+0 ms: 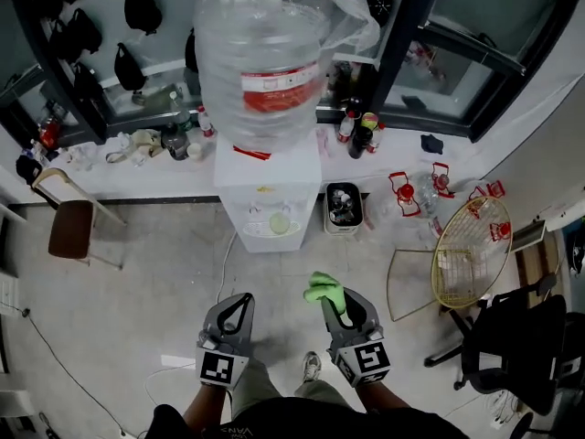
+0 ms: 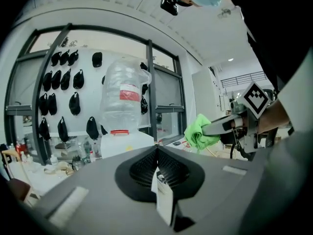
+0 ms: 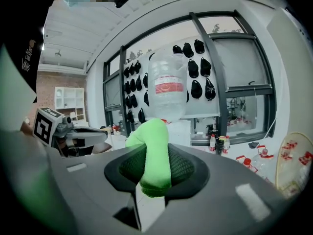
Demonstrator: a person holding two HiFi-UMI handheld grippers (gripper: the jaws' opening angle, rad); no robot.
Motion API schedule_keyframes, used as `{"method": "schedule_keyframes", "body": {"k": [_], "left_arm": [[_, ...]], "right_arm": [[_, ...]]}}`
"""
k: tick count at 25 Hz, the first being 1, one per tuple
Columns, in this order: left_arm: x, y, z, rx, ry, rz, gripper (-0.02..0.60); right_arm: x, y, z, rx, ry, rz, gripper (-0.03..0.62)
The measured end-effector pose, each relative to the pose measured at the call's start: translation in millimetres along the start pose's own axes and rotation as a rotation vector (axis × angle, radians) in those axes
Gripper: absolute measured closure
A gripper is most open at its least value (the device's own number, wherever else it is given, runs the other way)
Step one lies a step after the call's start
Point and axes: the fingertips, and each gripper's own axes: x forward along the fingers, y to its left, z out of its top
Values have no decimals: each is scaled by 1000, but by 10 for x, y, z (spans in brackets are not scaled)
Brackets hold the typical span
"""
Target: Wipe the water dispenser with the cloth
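Right claw (image 1: 330, 303) pinches cloth (image 1: 324, 289), left claw (image 1: 239, 299) pressed together, open floor (image 1: 164, 273) between them and water dispenser (image 1: 265, 195).

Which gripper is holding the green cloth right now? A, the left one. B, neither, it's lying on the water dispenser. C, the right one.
C: the green cloth is clamped in the right gripper; the left gripper is shut on nothing.

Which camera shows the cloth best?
The right gripper view: the cloth fills the middle, clamped between the jaws. The head view shows only a small green bunch at the tip of the right gripper. The left gripper view shows it side-on, sticking out past that gripper's jaws.
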Motion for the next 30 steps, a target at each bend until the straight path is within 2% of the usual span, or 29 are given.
{"method": "schedule_keyframes", "body": {"k": [11,18,23,30], "left_arm": [[-331,-297,428,22,-32,59,580],[-470,-522,490,39,-53,74,580],[-535,-646,472,48,-58,73,580],[-610,-633,460,47,-50,100,580]], "right_arm": [[-441,-73,252,-35,-53,37,479],[-673,-121,240,-74,-102,37,480],[-736,-63,183,-85,-83,69,480],[-759,-60,214,-102,-105,74,482]]}}
